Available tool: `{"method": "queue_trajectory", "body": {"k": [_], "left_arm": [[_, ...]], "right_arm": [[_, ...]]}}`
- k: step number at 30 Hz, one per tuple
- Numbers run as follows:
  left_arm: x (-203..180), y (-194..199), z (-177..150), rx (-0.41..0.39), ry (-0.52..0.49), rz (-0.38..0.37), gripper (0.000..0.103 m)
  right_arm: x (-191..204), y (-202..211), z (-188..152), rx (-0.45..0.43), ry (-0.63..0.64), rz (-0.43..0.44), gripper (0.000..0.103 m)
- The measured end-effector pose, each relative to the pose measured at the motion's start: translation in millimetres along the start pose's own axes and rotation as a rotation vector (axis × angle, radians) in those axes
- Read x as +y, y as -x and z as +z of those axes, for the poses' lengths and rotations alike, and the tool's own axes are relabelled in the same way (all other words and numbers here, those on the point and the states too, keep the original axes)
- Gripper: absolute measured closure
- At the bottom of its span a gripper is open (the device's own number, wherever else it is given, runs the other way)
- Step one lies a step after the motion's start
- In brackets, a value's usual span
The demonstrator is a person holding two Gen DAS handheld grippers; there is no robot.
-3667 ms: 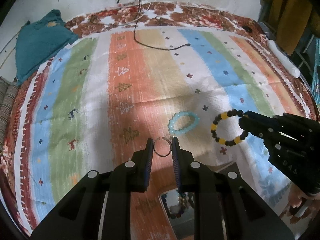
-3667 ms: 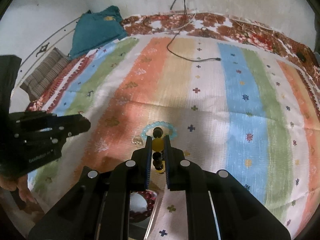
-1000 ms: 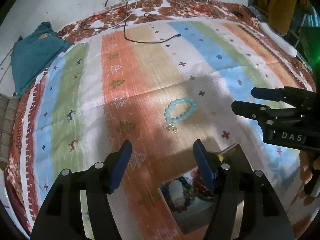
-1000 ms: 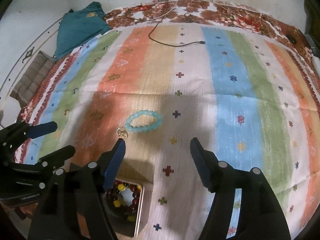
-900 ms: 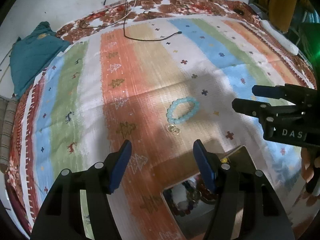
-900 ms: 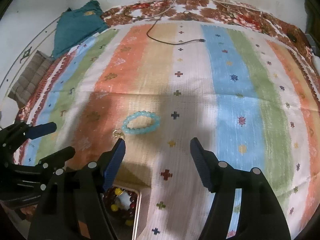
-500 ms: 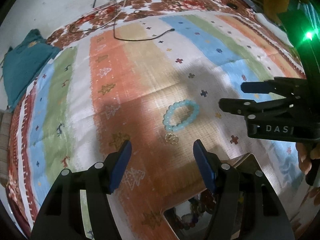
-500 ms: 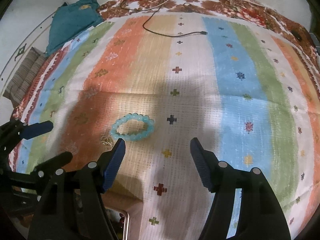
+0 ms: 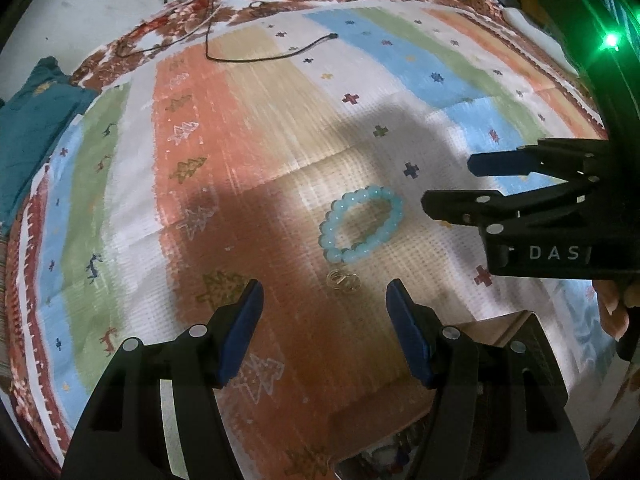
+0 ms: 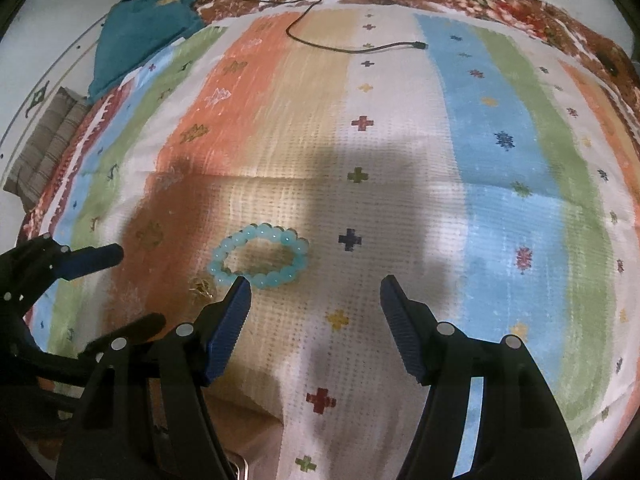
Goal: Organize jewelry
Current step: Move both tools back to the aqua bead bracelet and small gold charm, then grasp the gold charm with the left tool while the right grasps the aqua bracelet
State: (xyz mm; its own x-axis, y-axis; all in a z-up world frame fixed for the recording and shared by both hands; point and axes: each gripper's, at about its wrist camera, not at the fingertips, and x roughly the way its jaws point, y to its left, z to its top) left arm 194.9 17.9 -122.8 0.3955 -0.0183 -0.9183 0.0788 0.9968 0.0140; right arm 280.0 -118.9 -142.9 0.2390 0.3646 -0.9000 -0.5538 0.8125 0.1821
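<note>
Hovering with jaws spread and empty, the left gripper (image 9: 324, 312) and right gripper (image 10: 314, 304) flank a pale-blue bead bracelet (image 9: 361, 227) lying on the striped cloth (image 9: 248, 120), gold earrings (image 9: 342, 279) just beside it; pinching one bead strand squarely should prevent slipping.

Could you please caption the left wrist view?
Open left claw above gold rings beside a blue bracelet.

A striped bedspread (image 9: 248, 128) carries a pale-blue bead bracelet (image 9: 362, 222), gold rings (image 9: 342, 279) and a black cable (image 9: 256, 54).
</note>
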Motion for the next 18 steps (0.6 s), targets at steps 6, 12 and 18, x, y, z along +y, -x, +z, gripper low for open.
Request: {"method": "queue_trajectory", "body": {"k": [6, 12, 18], "left_arm": [[3, -11, 2, 0.033, 0.005, -0.003, 0.042], [5, -19, 4, 0.052, 0.015, -0.028, 0.042], [4, -31, 4, 0.083, -0.008, -0.025, 0.044]], "right_arm": [[1, -15, 8, 0.023, 0.009, 0.003, 0.036], [5, -27, 17, 0.043, 0.011, 0.009, 0.036], [9, -39, 23, 0.053, 0.027, -0.009, 0.036]]}}
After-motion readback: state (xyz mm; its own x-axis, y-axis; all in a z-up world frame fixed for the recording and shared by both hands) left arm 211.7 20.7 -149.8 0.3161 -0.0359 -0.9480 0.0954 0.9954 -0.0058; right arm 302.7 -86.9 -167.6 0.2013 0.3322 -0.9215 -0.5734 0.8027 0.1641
